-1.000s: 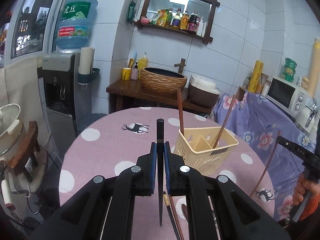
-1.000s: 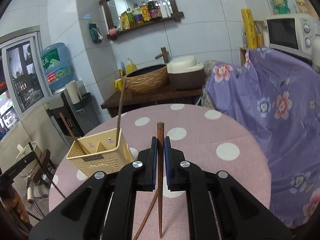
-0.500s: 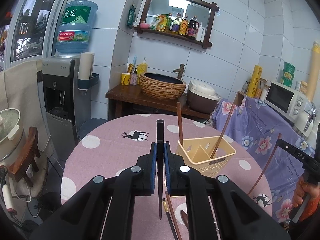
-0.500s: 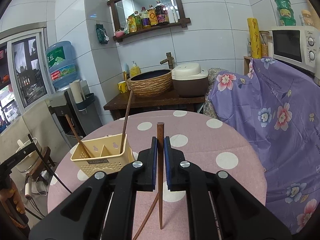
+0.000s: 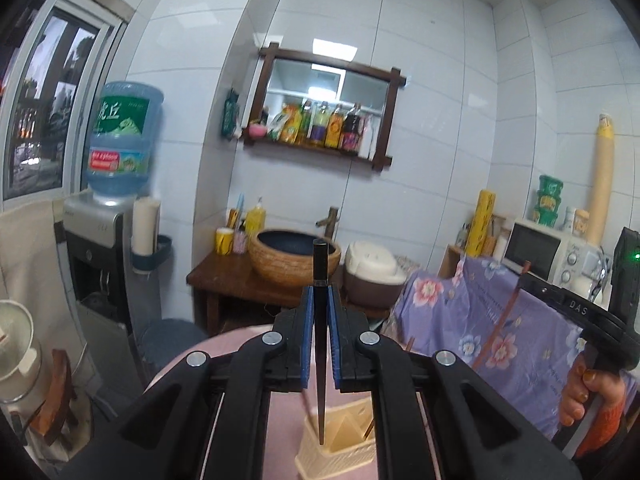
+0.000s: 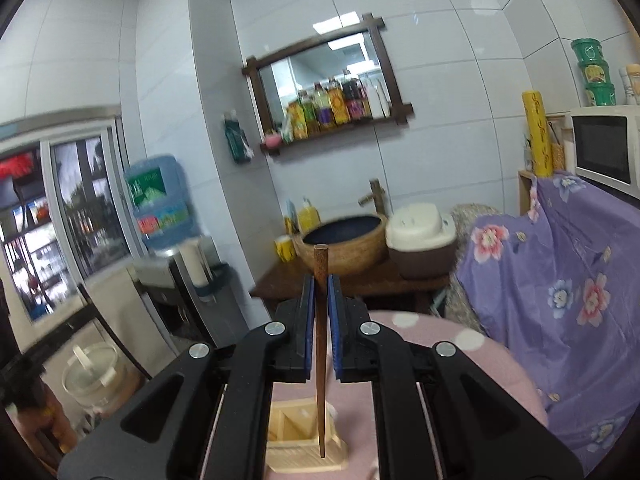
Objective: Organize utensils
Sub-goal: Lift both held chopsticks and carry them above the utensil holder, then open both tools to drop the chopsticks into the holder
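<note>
I hold both grippers level above the cream basket (image 5: 340, 446), fingers pointing toward the tiled wall. My left gripper (image 5: 320, 336) is clamped on one dark chopstick (image 5: 320, 320), upright, its thin tip hanging over the basket's divided inside. My right gripper (image 6: 319, 326) pinches one brown wooden chopstick (image 6: 320, 340), also upright, its tip over the basket (image 6: 304, 440). From the left wrist view I count two more brown sticks leaning in the basket, partly hidden behind my fingers. The basket stands on the pink dotted table (image 6: 460, 344). Beyond the basket sit a wicker basin (image 5: 294, 256), a rice cooker (image 5: 372, 268) and a purple floral cloth (image 6: 560, 280); my right hand (image 5: 584, 392) shows at its side.
</note>
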Tool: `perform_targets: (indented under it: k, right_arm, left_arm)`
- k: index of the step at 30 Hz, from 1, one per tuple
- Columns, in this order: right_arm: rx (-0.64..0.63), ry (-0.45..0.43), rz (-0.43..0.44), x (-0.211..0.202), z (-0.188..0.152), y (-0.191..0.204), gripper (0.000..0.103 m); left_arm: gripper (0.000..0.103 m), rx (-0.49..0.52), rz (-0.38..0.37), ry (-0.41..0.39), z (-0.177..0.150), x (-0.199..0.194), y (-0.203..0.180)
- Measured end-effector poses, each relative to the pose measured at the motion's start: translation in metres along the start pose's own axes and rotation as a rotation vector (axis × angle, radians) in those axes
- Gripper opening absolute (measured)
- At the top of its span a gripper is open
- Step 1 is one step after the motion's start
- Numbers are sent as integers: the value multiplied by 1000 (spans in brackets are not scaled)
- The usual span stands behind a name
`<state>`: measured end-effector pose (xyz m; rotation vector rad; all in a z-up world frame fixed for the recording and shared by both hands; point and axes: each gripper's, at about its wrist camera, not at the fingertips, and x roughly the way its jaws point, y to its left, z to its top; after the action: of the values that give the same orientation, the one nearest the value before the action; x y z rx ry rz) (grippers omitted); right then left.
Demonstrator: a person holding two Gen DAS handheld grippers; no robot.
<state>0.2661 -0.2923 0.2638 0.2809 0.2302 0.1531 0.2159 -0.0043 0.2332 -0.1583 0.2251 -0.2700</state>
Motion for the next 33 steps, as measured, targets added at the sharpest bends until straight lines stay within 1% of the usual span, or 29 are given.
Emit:
perform_targets:
  k: [2, 4, 7, 9, 12, 15, 18, 23, 26, 28, 30, 31, 32, 33]
  right_arm:
    - [-4, -23, -8, 6, 1, 8, 8]
    - [6, -21, -14, 17, -9, 11, 8]
    - [18, 5, -38, 35, -36, 8, 8]
    - [23, 31, -57, 46, -56, 4, 8]
    - [11, 78, -71, 60, -84, 1, 8]
    - [6, 113, -85, 67, -102, -2, 8]
    - [13, 144, -83, 74, -115, -6, 8]
    - [19, 170, -83, 77, -128, -12, 8]
    - [28, 181, -74, 78, -132, -16, 8]
    - [33, 176, -70, 76, -135, -17, 8]
    - [12, 170, -67, 73, -137, -14, 8]
    - [0, 168, -62, 70, -138, -12, 8]
    - [-14, 167, -56, 66, -140, -9, 12]
    - [-25, 163, -50, 62, -141, -6, 16]
  left_arm:
    - [8, 2, 1, -6, 1, 9, -9]
    - [8, -2, -2, 9, -8, 23, -13]
    - [8, -16, 16, 45, -34, 43, -13]
    - [8, -28, 28, 76, -57, 55, -11]
    - [8, -51, 32, 128, -87, 67, -5]
    - [8, -68, 34, 172, -107, 75, 1]
    - [8, -78, 33, 210, -119, 80, 5]
    - [8, -94, 36, 253, -136, 86, 13]
    - [8, -77, 45, 252, -138, 86, 13]
    - [9, -79, 34, 250, -140, 84, 13]
    - [20, -76, 30, 252, -139, 81, 13]
    - [42, -71, 32, 248, -139, 78, 12]
    - [59, -62, 37, 236, -139, 73, 10]
    - [62, -50, 42, 218, -140, 67, 8]
